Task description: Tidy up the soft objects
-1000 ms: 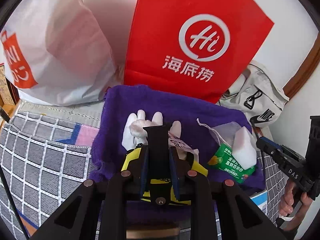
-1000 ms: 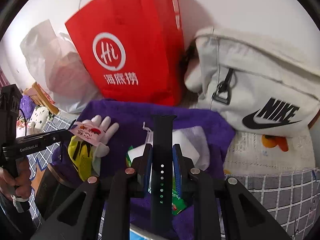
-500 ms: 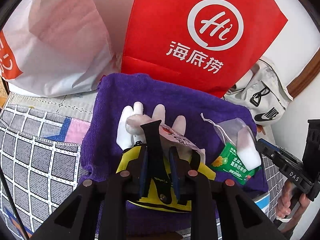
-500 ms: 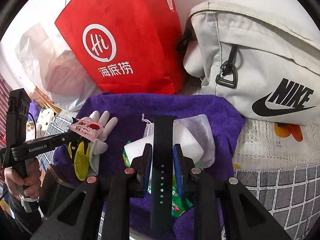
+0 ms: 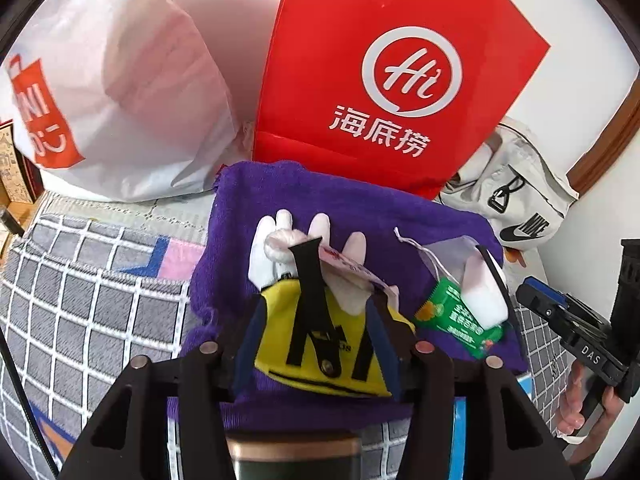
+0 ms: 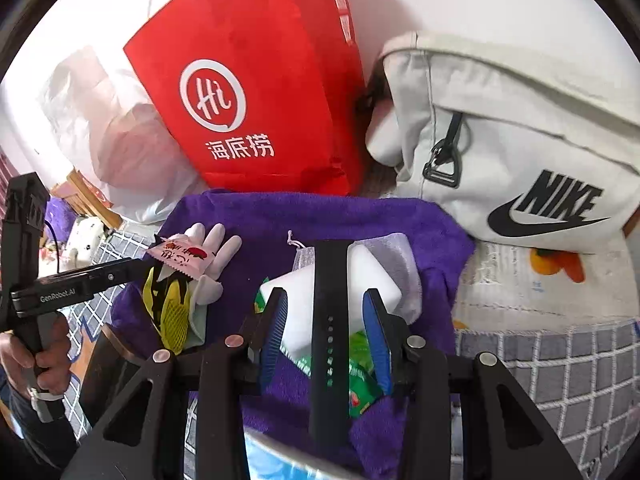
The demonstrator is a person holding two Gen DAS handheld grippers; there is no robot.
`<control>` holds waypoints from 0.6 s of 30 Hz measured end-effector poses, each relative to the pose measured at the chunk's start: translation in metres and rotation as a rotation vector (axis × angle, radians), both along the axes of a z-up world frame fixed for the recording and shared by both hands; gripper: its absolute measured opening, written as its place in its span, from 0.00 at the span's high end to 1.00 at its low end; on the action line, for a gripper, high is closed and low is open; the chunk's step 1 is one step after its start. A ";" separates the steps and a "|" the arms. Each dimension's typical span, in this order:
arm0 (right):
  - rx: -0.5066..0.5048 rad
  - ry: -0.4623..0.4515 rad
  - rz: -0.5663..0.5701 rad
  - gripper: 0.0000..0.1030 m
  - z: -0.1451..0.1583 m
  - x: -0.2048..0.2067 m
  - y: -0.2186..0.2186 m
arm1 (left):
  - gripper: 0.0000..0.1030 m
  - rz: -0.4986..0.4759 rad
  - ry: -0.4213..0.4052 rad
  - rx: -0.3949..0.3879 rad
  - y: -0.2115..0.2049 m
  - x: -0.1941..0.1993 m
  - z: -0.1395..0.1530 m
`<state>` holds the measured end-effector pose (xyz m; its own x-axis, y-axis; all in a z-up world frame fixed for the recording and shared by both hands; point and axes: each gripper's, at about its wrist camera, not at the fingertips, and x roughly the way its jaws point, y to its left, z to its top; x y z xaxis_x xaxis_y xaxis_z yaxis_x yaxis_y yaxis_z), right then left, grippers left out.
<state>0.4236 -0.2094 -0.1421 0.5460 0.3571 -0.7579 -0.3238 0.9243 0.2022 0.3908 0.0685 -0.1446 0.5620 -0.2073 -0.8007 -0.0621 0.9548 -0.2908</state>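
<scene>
Soft objects lie gathered on a purple towel spread over a grey checked cover. A white-fingered work glove with a yellow mesh back rests on the towel's left part, with a small pink sachet across its fingers. The left gripper sits over the glove with its jaws spread wide apart, pressing on nothing. To the glove's right, a white sponge block lies in a sheer drawstring pouch, on top of a green packet. The right gripper hovers above the sponge, jaws likewise parted, holding nothing. Behind the towel stand a red Haidilao bag, a white plastic bag and a pale Nike bag.
</scene>
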 end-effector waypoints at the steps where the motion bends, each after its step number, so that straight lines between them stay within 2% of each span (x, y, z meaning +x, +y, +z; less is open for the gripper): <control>1: 0.002 -0.001 -0.004 0.61 0.004 -0.007 0.000 | 0.48 -0.001 -0.003 0.002 0.000 -0.004 0.002; 3: 0.011 -0.007 -0.019 0.51 0.011 -0.021 -0.002 | 0.45 -0.003 -0.010 0.017 -0.003 -0.015 0.008; 5: 0.019 -0.027 -0.031 0.45 0.020 -0.040 -0.003 | 0.42 -0.009 -0.013 0.031 -0.008 -0.029 0.016; 9: -0.013 -0.090 -0.061 0.29 0.046 -0.086 -0.003 | 0.35 -0.023 -0.034 0.044 -0.018 -0.061 0.033; 12: -0.044 -0.132 -0.075 0.22 0.064 -0.120 -0.001 | 0.29 -0.023 -0.058 0.054 -0.027 -0.088 0.046; 18: -0.064 -0.167 -0.104 0.16 0.088 -0.184 0.001 | 0.24 -0.022 -0.093 0.104 -0.044 -0.145 0.068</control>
<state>0.2395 -0.2079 -0.0538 0.6975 0.2462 -0.6730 -0.2502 0.9637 0.0933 0.2454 0.0248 -0.0761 0.6313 -0.1392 -0.7629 -0.0177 0.9809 -0.1937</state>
